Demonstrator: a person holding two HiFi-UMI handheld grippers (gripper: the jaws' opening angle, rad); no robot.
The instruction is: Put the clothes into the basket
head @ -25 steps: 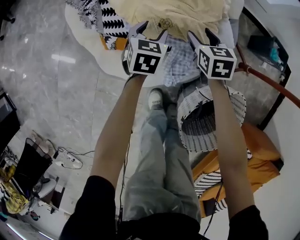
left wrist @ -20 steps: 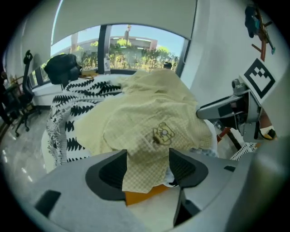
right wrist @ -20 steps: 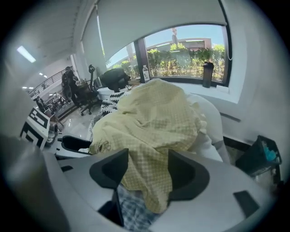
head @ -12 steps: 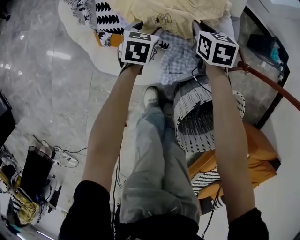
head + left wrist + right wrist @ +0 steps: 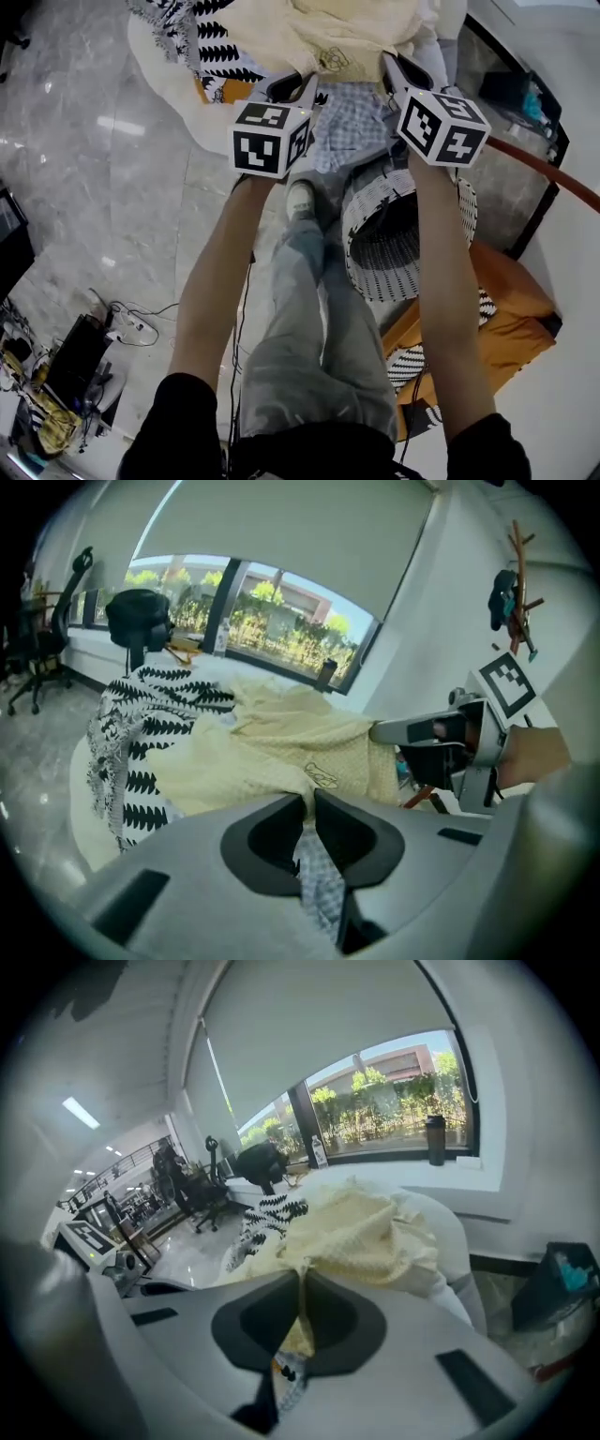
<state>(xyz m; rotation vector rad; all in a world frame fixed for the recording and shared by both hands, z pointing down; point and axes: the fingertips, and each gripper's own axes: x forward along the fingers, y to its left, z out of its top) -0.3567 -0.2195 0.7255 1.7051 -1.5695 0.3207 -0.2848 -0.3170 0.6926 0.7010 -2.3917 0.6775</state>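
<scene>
Both tongs have just been closing: left tongs (image 5: 298, 82) and right tongs (image 5: 398, 67) each pinch the hem of the yellow garment (image 5: 328, 37), which lies mostly on the pile above the basket (image 5: 364, 246) standing on the floor under the right arm. Risks: the thin edge grip could slip under the garment's weight. The checked cloth (image 5: 352, 127) or black-and-white cloth (image 5: 202, 42) may drag onto the floor, and loose folds may catch on the basket rim.

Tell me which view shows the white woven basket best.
The head view: the basket stands open-topped on the floor, its rim partly behind the right forearm. Neither gripper view shows it; both face the yellow garment.
</scene>
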